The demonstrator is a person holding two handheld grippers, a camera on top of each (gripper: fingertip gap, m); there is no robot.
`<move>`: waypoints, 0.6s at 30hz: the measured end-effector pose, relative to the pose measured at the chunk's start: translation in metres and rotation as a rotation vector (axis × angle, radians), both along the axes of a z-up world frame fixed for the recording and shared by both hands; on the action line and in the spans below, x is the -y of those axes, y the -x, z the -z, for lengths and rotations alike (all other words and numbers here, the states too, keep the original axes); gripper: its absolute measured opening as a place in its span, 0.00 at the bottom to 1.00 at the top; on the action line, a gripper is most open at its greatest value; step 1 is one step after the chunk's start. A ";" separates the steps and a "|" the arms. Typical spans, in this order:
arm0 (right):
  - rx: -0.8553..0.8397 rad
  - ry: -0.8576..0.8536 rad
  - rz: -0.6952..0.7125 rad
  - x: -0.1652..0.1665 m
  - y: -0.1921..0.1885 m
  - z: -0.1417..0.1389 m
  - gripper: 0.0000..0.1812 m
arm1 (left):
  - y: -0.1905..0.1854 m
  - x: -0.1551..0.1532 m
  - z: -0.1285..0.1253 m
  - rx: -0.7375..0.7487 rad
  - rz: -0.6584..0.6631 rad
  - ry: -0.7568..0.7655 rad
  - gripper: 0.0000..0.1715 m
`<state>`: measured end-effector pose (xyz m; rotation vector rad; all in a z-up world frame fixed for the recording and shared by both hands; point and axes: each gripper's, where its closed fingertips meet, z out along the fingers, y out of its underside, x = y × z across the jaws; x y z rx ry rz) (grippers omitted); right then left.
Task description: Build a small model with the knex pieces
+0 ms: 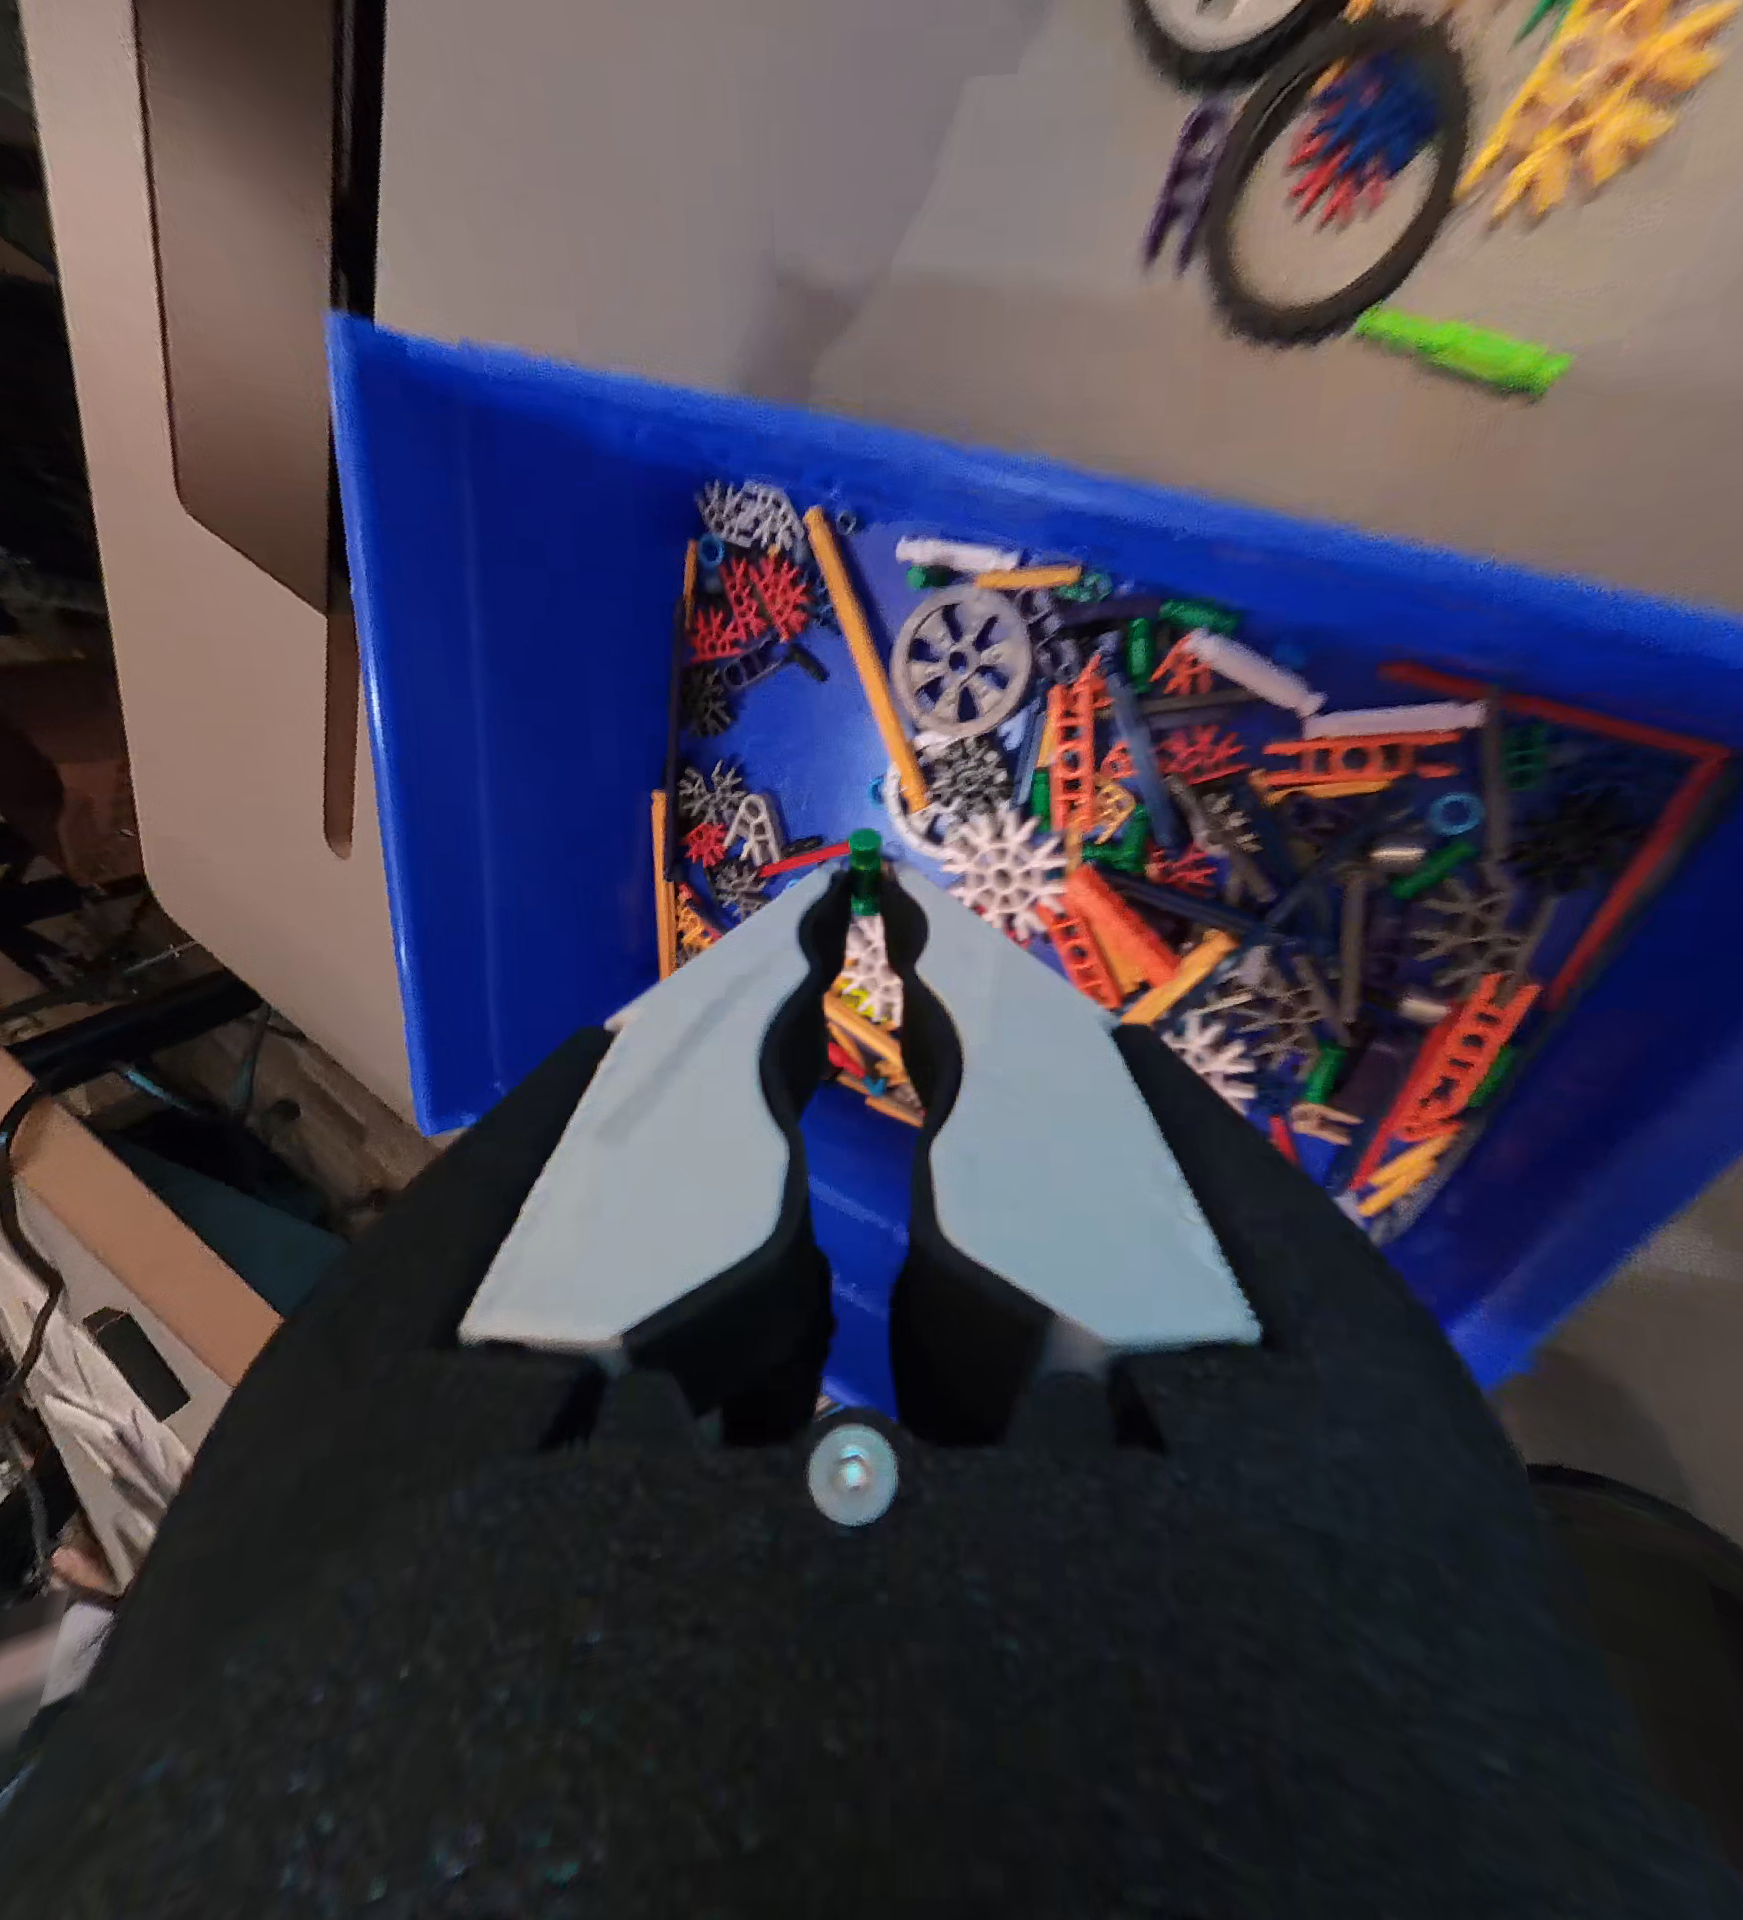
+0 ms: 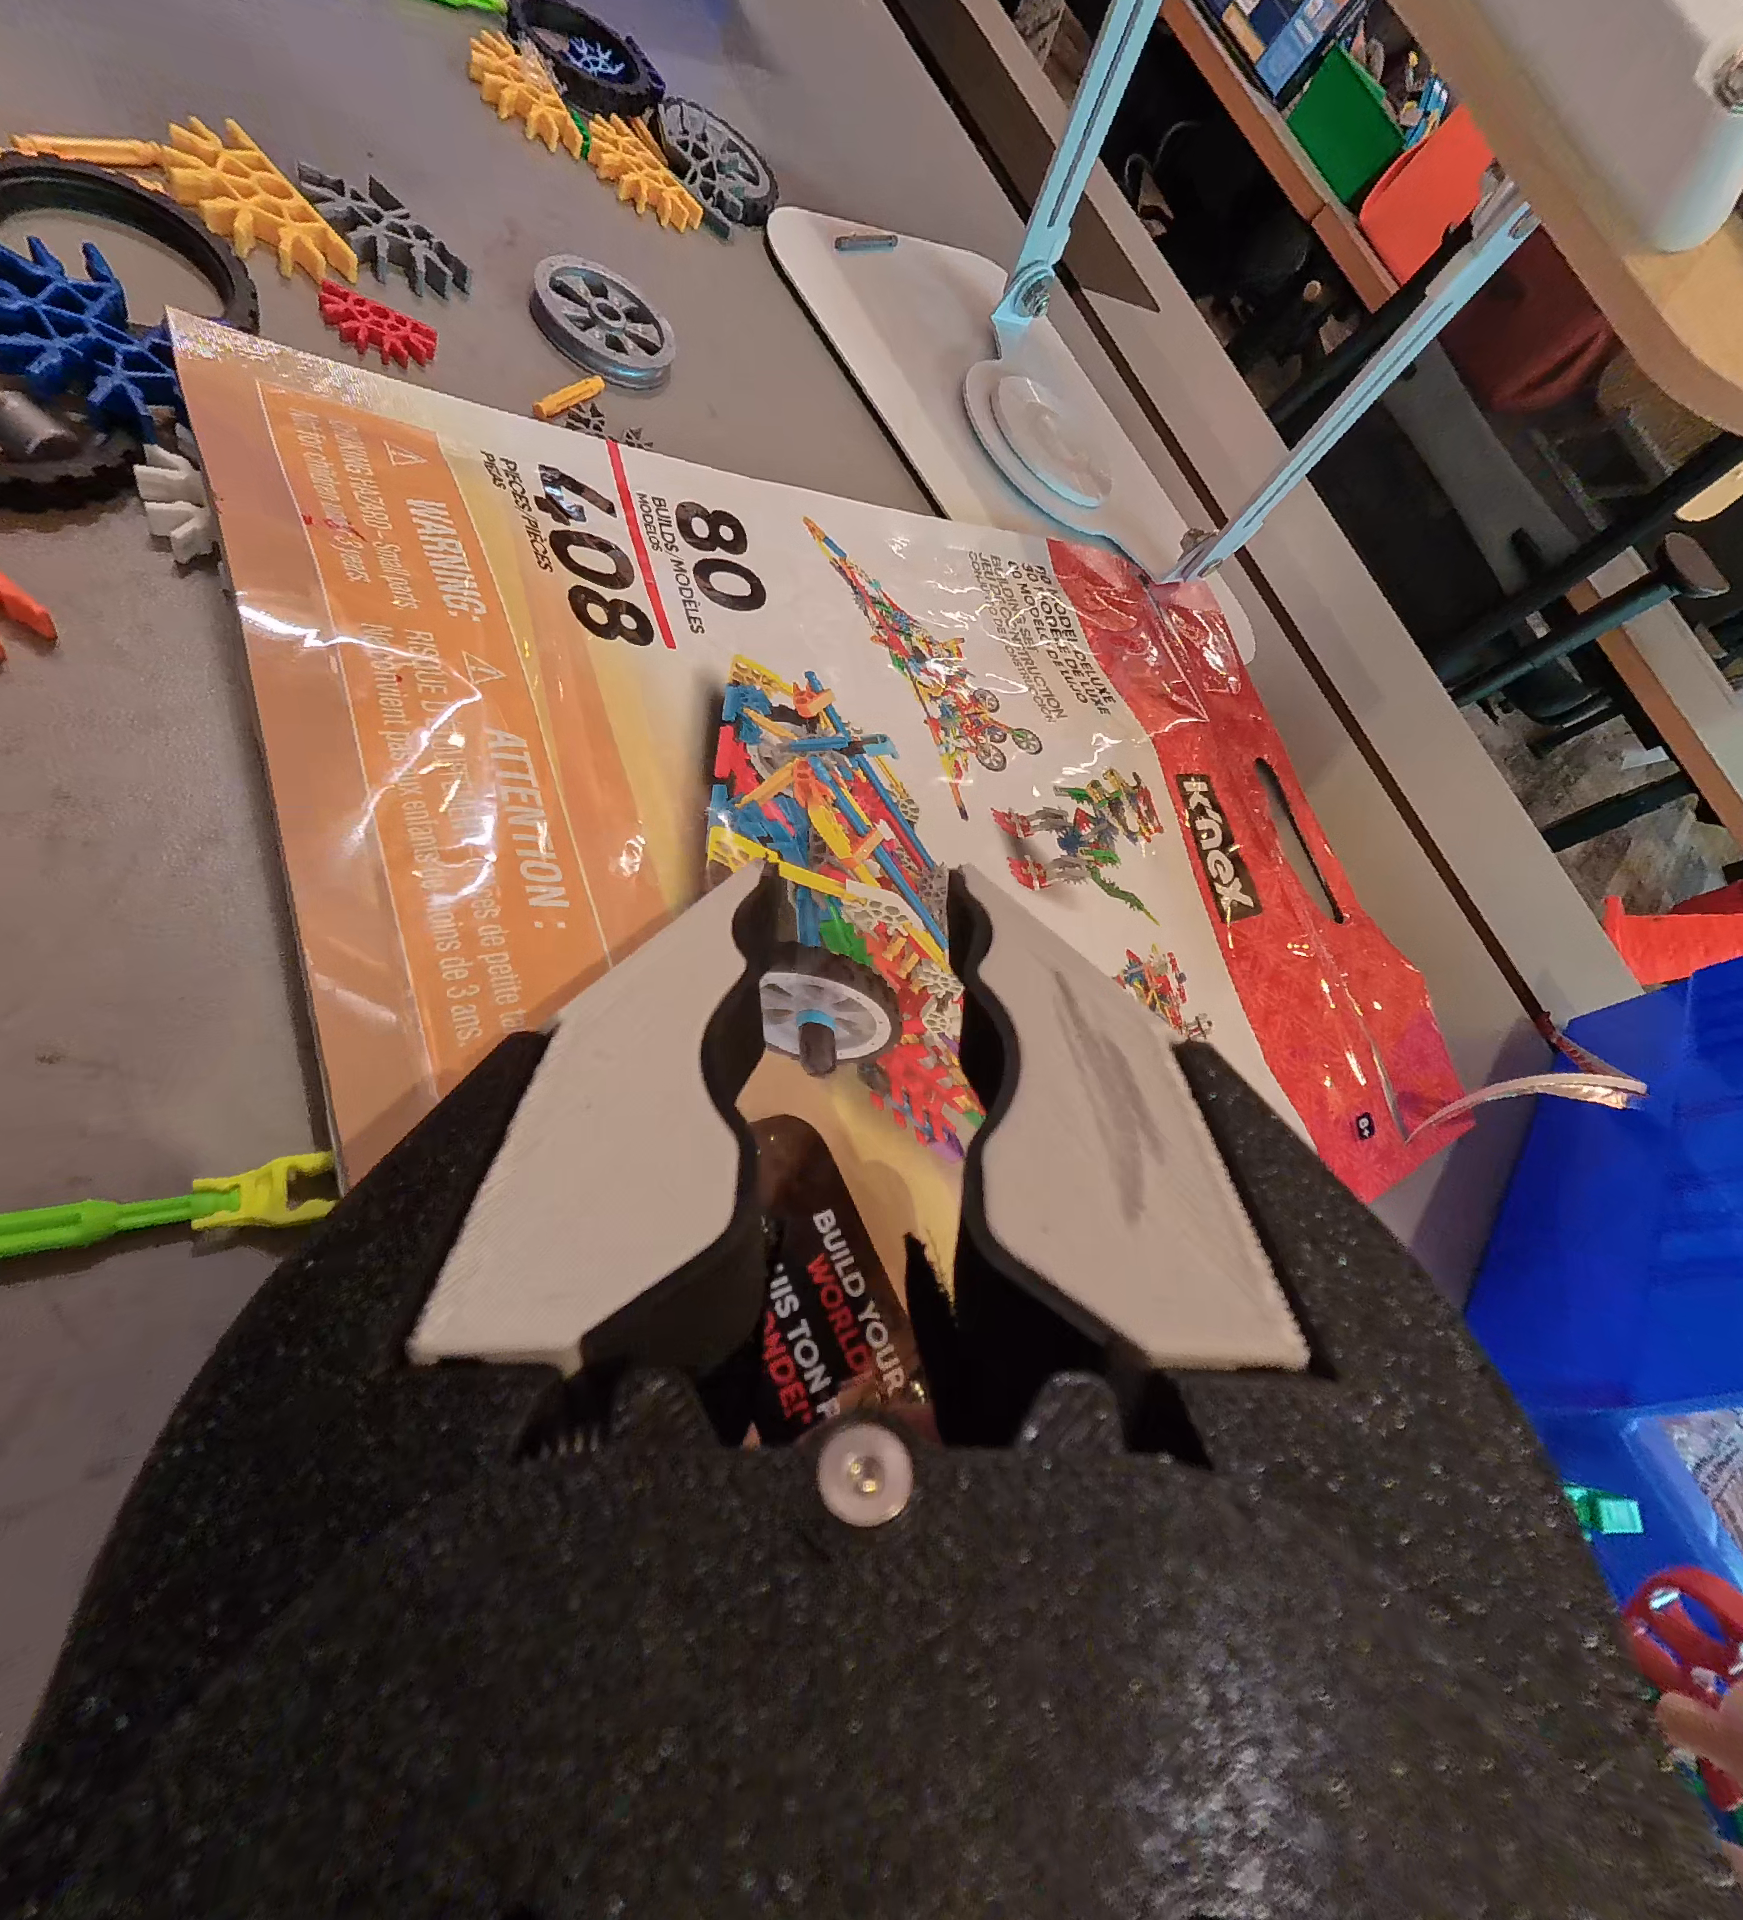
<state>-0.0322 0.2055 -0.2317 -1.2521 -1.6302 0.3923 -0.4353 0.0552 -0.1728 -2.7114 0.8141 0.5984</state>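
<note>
The left gripper point(image 1: 864, 883) is hanging over the blue bin point(image 1: 555, 665), its jaws pressed together on a short green rod point(image 1: 865, 871) that is sticking out past the tips. Only the very ends of the fingers are pinching the rod, so it may be twisting loose or slipping out; should that happen, it would be dropping among the jumbled pieces point(image 1: 1210, 831) below, where other green rods are lying and it would be hard to tell apart. The blur across the far part of the left view suggests the gripper is moving, which adds to that risk.

The right gripper point(image 2: 856, 883) is hovering over a glossy printed bag point(image 2: 555, 644) lying flat on the grey table point(image 2: 67, 883), its jaws standing apart with nothing between them. The bag's slick film is catching glare, and it looks liable to slide or crumple if a tip is pressing on it.

The left view is showing the bin's inside: a grey wheel point(image 1: 962, 665), a white connector point(image 1: 1002, 873), orange ladder pieces, yellow rods. The right view is showing only the bin's outer wall at the near right. In turn, the right view is showing the bag, a lamp base point(image 2: 1043, 436) at the far edge, and a grey pulley point(image 2: 602, 320) and a lime rod point(image 2: 67, 1226) on the table. A black tyre point(image 1: 1334, 197) and yellow connectors are appearing in both.
</note>
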 end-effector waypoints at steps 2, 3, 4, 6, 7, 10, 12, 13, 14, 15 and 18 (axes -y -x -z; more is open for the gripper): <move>-0.001 -0.003 -0.004 0.002 0.000 -0.001 0.17 | -0.020 0.002 -0.007 0.008 0.021 -0.034 0.02; -0.002 -0.004 -0.007 0.002 0.000 -0.001 0.17 | -0.030 0.003 -0.009 0.014 0.030 -0.047 0.02; -0.004 -0.006 -0.009 0.003 0.000 -0.001 0.17 | -0.041 0.004 -0.011 0.025 0.040 -0.056 0.02; -0.008 -0.008 -0.012 0.004 0.001 -0.003 0.17 | -0.061 0.006 -0.011 0.044 0.062 -0.072 0.02; -0.012 -0.008 -0.013 0.004 0.001 -0.004 0.17 | -0.072 0.007 -0.009 0.064 0.071 -0.078 0.02; -0.018 -0.010 -0.012 0.005 0.000 -0.005 0.17 | -0.096 0.013 -0.005 0.066 0.098 -0.078 0.02; -0.020 -0.014 -0.015 0.006 0.001 -0.006 0.17 | -0.106 0.016 -0.002 0.054 0.103 -0.082 0.02; -0.021 -0.017 -0.017 0.006 0.001 -0.007 0.17 | -0.107 0.017 -0.001 0.040 0.098 -0.086 0.02; -0.021 -0.018 -0.018 0.007 0.001 -0.007 0.17 | -0.110 0.020 -0.001 0.043 0.092 -0.086 0.02; -0.021 -0.019 -0.019 0.007 0.001 -0.007 0.17 | -0.110 0.022 -0.002 0.038 0.084 -0.092 0.02; -0.020 -0.027 -0.023 0.008 0.001 -0.008 0.17 | -0.111 0.027 -0.004 0.057 0.071 -0.108 0.02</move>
